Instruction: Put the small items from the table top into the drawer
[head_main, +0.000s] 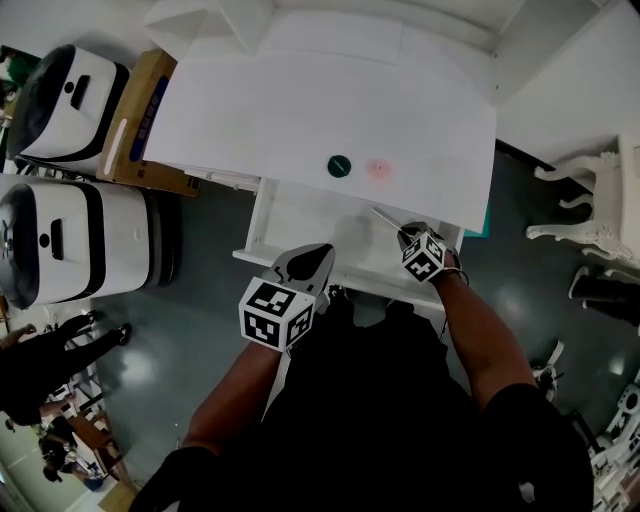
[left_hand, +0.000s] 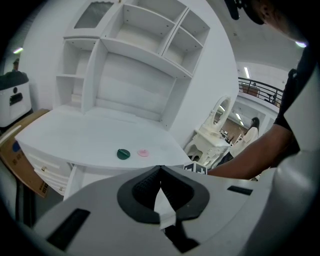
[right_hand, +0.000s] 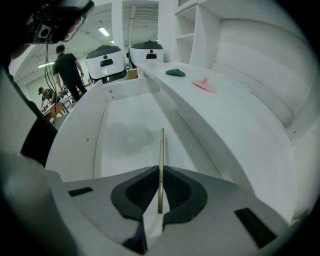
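A dark green round piece (head_main: 339, 166) and a pink round piece (head_main: 378, 169) lie side by side near the front edge of the white table top (head_main: 300, 100). Below that edge the white drawer (head_main: 305, 215) stands pulled out. My right gripper (head_main: 402, 231) hangs over the drawer's right part, shut on a thin pale stick (head_main: 385, 217) that juts forward from the jaws (right_hand: 161, 150). My left gripper (head_main: 322, 250) is at the drawer's front edge, shut, with nothing in it. The left gripper view shows the green piece (left_hand: 123, 154) and the pink piece (left_hand: 143, 152) ahead.
A white hutch with shelves (left_hand: 145, 60) rises at the back of the table. Two white machines (head_main: 65, 240) and a cardboard box (head_main: 140, 110) stand to the left. A white chair (head_main: 590, 200) stands to the right. People are at the lower left (head_main: 50, 360).
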